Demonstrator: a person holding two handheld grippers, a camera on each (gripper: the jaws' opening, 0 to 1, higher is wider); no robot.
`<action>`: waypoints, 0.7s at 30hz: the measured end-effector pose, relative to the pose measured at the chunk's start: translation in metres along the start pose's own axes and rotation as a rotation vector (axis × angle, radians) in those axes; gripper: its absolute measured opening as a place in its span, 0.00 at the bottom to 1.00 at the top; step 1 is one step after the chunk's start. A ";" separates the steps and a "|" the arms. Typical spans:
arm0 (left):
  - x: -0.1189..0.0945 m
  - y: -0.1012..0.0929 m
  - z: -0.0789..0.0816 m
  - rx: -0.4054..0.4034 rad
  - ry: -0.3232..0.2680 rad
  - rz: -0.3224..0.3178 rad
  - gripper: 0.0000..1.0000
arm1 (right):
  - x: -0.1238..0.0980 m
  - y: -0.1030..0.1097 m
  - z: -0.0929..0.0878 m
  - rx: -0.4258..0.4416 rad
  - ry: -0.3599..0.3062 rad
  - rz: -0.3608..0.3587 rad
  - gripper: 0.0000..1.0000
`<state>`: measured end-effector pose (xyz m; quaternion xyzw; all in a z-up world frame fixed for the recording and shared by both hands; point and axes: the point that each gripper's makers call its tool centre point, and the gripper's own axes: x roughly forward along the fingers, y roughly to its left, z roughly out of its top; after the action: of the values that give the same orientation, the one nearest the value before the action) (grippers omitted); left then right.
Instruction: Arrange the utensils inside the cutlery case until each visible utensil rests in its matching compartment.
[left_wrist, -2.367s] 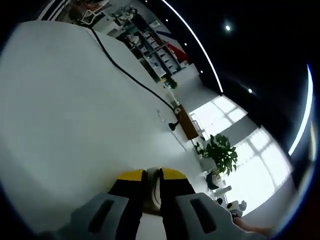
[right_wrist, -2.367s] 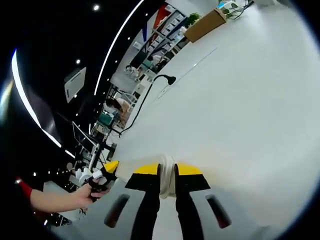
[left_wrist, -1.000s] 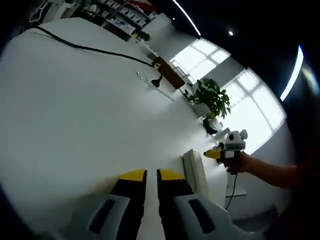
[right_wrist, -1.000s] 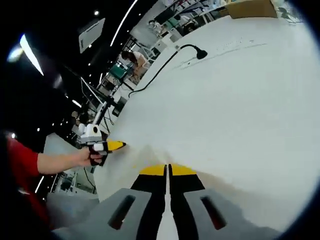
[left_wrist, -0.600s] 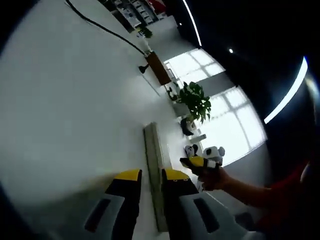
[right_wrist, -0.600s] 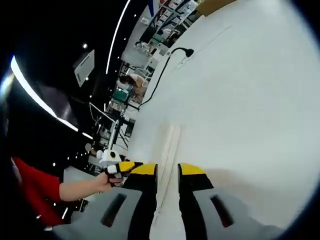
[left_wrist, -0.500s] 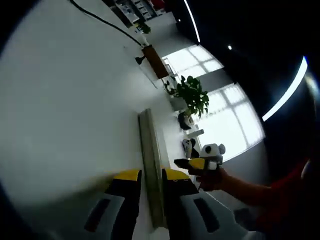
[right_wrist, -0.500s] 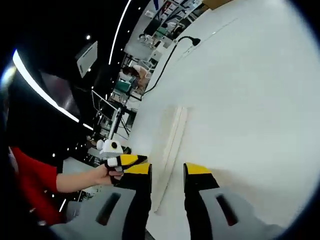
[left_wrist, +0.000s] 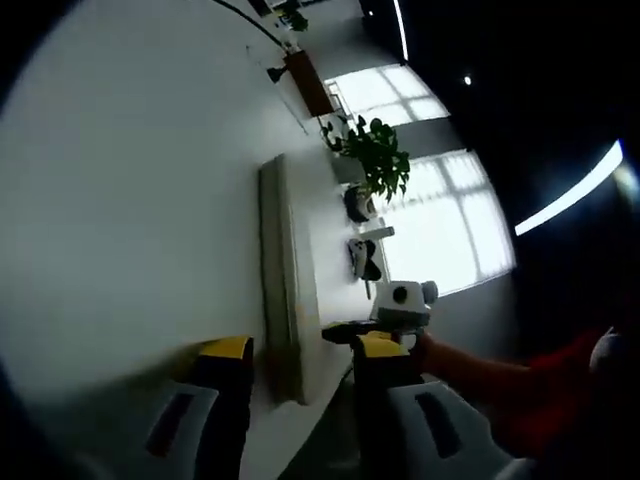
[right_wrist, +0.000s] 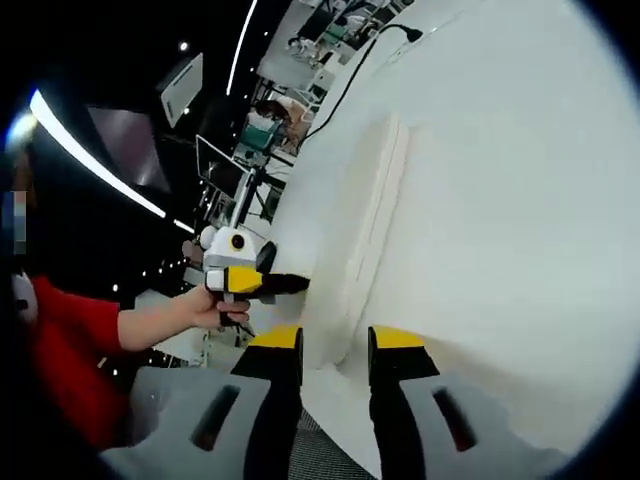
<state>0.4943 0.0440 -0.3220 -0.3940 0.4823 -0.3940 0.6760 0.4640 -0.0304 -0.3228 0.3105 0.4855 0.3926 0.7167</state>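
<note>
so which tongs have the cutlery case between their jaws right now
The left tongs: the near end of the cutlery case sits between their open jaws. The right tongs are open too, with the case ahead of their tips.

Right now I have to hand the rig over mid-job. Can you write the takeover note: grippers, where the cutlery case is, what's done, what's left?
Left gripper: open, holding nothing, jaws either side of the near end of the cutlery case.
Right gripper: open, holding nothing, jaws level with the case's near end.
The case, a long, pale slab, lies flat on the white table, seen edge-on near the table edge.
Done: cannot tell; compartments and utensils can't be made out from this low angle.
Left: likely get a view into the case, then sort any misplaced utensil into its compartment.
</note>
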 end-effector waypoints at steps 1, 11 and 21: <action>-0.001 -0.001 -0.001 0.006 0.001 -0.002 0.33 | 0.001 0.002 -0.002 -0.003 0.003 0.006 0.23; 0.011 -0.005 -0.022 0.021 0.050 -0.028 0.29 | 0.008 0.005 -0.002 0.010 -0.006 -0.004 0.18; 0.013 -0.001 -0.026 -0.015 0.041 -0.015 0.25 | 0.015 -0.002 -0.010 -0.014 0.034 0.005 0.15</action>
<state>0.4719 0.0278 -0.3312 -0.3943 0.4960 -0.4034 0.6601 0.4584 -0.0180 -0.3348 0.3001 0.4941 0.4031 0.7094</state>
